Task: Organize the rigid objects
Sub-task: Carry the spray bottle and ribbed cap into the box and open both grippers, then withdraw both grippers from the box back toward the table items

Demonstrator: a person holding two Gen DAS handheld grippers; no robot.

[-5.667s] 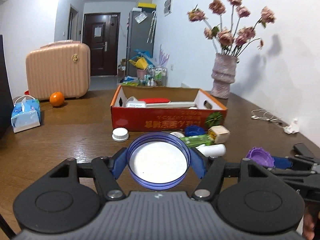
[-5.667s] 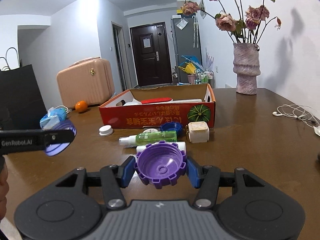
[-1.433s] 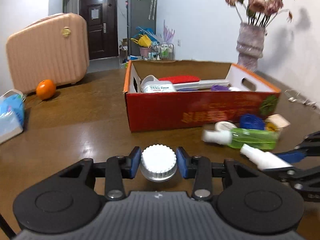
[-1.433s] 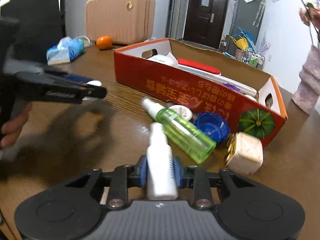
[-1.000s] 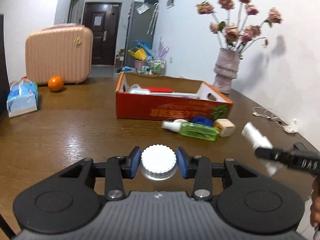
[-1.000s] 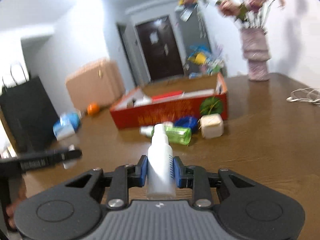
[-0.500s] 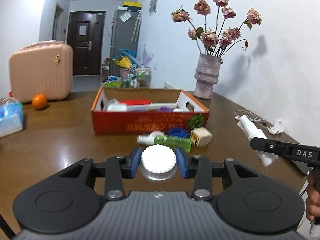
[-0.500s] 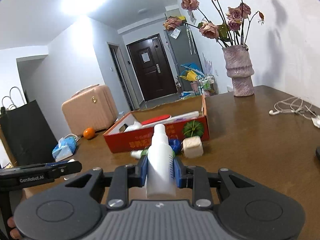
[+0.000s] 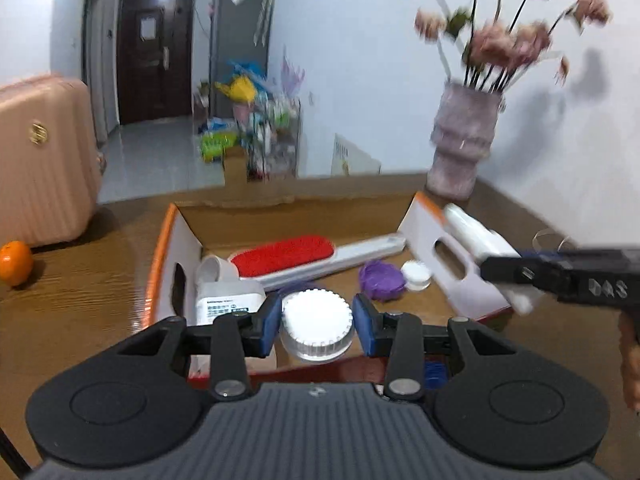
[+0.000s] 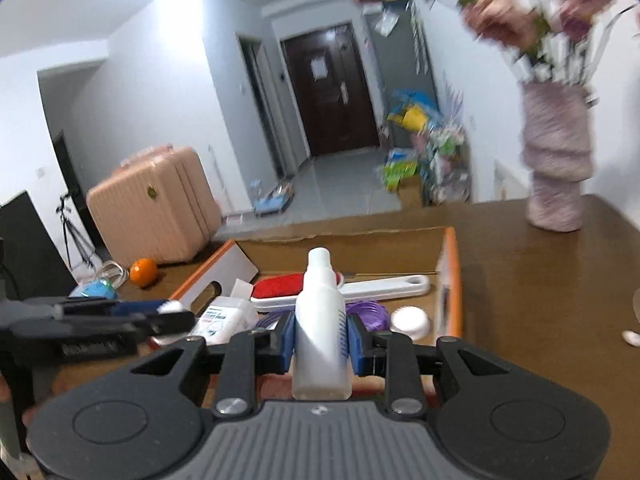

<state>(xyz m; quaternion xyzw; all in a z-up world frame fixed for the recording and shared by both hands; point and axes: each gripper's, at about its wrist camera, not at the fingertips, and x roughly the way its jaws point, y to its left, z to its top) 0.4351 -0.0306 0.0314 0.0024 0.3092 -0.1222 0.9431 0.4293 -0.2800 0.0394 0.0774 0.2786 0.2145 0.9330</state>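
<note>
White ribbed cap [image 9: 317,322] (round, clear-skirted) clamped in left tongs [image 9: 317,330].

A ribbed pink hard-shell suitcase [image 10: 154,208] stands on the brown wooden table [image 10: 540,280], with 1 round orange fruit [image 10: 144,271] just beside it. At the table's far right, near the white wall, a textured mauve ceramic vase [image 10: 554,164] holds blurred dried pink flowers [image 9: 504,36]. A dark brown door [image 9: 154,54] closes the hallway beyond.
</note>
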